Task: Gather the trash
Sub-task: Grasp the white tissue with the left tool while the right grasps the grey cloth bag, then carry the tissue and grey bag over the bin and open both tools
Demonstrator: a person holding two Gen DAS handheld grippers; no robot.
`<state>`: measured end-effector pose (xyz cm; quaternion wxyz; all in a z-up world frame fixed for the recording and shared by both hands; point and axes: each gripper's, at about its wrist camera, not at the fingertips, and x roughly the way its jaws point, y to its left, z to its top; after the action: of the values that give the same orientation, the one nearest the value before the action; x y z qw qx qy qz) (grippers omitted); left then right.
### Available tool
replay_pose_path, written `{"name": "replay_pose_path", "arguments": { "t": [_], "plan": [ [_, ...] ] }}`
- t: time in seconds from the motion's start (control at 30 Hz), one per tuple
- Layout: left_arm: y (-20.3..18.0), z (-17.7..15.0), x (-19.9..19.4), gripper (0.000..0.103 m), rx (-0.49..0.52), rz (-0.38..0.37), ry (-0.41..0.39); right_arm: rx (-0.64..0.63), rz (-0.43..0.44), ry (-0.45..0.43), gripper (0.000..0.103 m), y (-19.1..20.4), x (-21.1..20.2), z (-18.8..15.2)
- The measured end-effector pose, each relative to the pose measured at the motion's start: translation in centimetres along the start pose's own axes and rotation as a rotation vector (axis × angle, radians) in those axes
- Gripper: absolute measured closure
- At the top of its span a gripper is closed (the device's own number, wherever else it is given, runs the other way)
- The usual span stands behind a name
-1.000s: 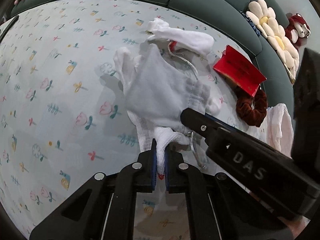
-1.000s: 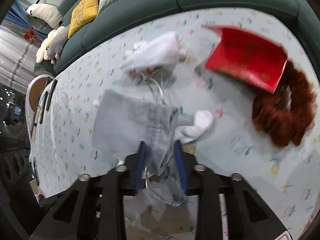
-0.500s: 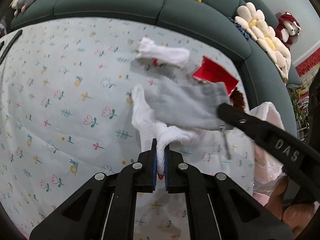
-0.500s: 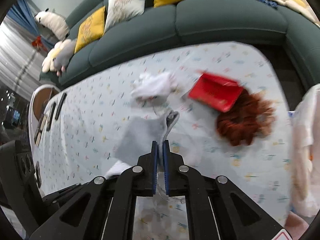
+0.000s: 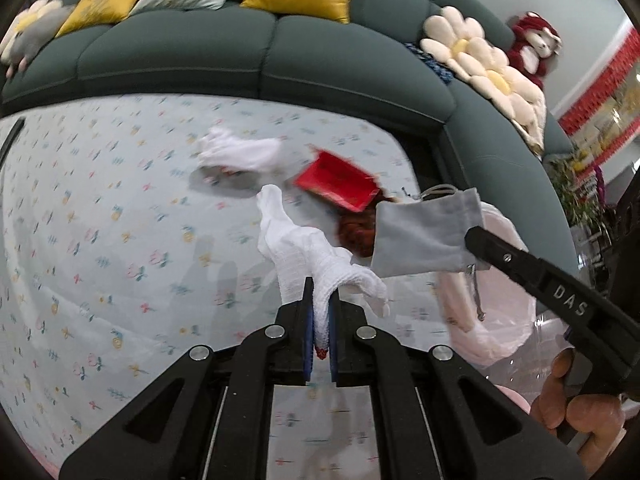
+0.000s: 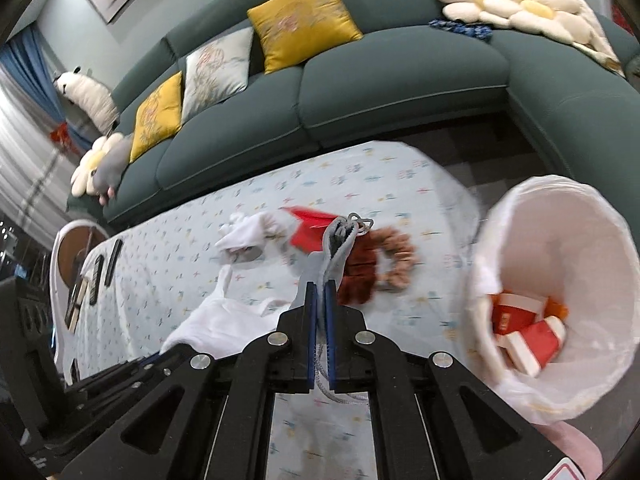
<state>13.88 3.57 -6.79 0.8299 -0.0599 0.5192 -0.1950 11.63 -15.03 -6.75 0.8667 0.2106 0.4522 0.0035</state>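
Note:
My left gripper (image 5: pixel 320 300) is shut on a white knit glove (image 5: pixel 304 248) and holds it above the table. My right gripper (image 6: pixel 320 292) is shut on a grey drawstring pouch (image 6: pixel 336 248), also lifted; the pouch also shows in the left wrist view (image 5: pixel 424 236), near the bin. A bin lined with a white bag (image 6: pixel 560 240) stands right of the table and holds red and white cartons (image 6: pixel 528 336). On the table lie a second white glove (image 5: pixel 240 152), a red packet (image 5: pixel 336 180) and a brown scrunchie (image 6: pixel 384 264).
The table has a floral cloth (image 5: pixel 120 240). A dark green sofa (image 6: pixel 360 92) with yellow cushions (image 6: pixel 304 20) wraps round its far side. Dark remotes (image 6: pixel 96 276) lie at the table's left end. Flower cushions (image 5: pixel 488 64) sit on the sofa's right.
Both grippers have risen and pulled back from the table, each with its item. The right gripper closed on the grey pouch and carried it right toward the bin.

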Motion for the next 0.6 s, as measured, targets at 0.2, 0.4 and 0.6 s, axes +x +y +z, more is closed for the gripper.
{"name": "replay_pose_path", "arguments": {
  "t": [0.2,0.4,0.6],
  "plan": [
    [-5.1,0.3,0.1,0.098,0.089,-0.029,-0.008,0.044,-0.031,-0.039,0.099,-3.7,-3.0,-0.3],
    [-10.4,0.2,0.8,0.098,0.178,-0.056,-0.005,0.095,-0.069,-0.076,0.099,-8.1,-5.7,-0.9],
    [-15.4,0.4,2.0,0.098,0.255,-0.084,0.0,0.155,-0.111,-0.11,0.099,-12.7,-7.9,-1.3]
  ]
}}
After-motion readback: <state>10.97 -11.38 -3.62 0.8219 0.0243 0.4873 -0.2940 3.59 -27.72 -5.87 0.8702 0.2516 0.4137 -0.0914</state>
